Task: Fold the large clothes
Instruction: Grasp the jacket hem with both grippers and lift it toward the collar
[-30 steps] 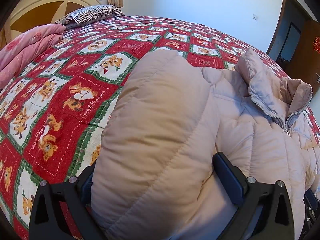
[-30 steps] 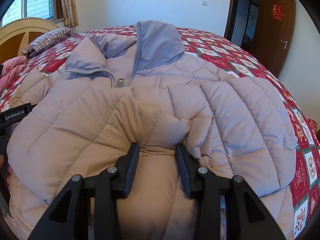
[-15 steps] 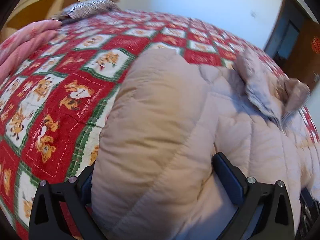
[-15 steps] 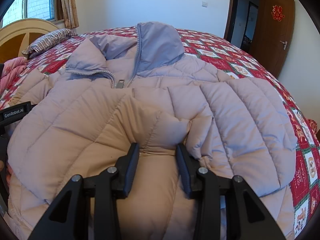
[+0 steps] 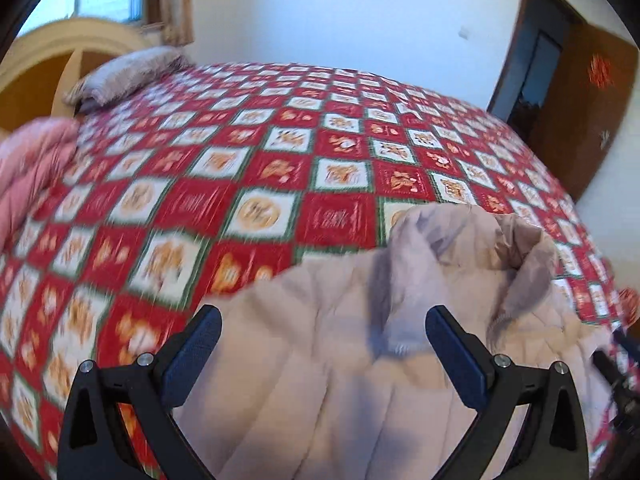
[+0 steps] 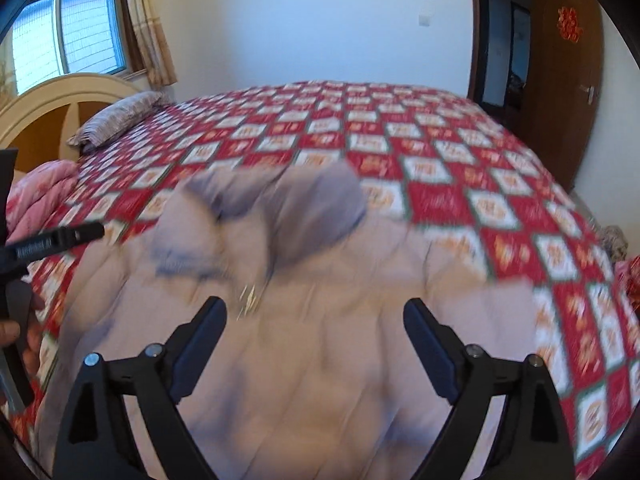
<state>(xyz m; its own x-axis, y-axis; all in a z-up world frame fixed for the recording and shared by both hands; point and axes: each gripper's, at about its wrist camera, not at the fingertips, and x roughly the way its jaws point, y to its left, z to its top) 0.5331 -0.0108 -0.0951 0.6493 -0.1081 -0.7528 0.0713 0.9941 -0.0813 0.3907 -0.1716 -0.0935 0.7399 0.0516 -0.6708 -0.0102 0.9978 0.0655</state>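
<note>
A pale beige-lilac puffer jacket (image 5: 340, 380) lies on the bed with its collar (image 5: 480, 248) at the far end; the picture is blurred by motion. My left gripper (image 5: 323, 314) hovers above the jacket, open, with nothing between its pads. In the right wrist view the same jacket (image 6: 320, 360) spreads out below, collar (image 6: 320, 200) and zip pointing away. My right gripper (image 6: 315, 304) stands above it; its jaws are opening wide and no cloth is pinched between them. The left gripper's body (image 6: 52, 240) shows at the left edge.
The bed's red, white and green checked quilt (image 5: 240, 160) surrounds the jacket. A striped pillow (image 6: 120, 120) and a cream headboard (image 6: 52, 96) are at the far left, with a pink blanket (image 5: 32, 176) beside them. A brown door (image 6: 560, 80) stands at the right.
Both grippers have risen and drawn back from the jacket. The right gripper let go of the pinched fold and opened. The bulky sleeve no longer sits between the left pads.
</note>
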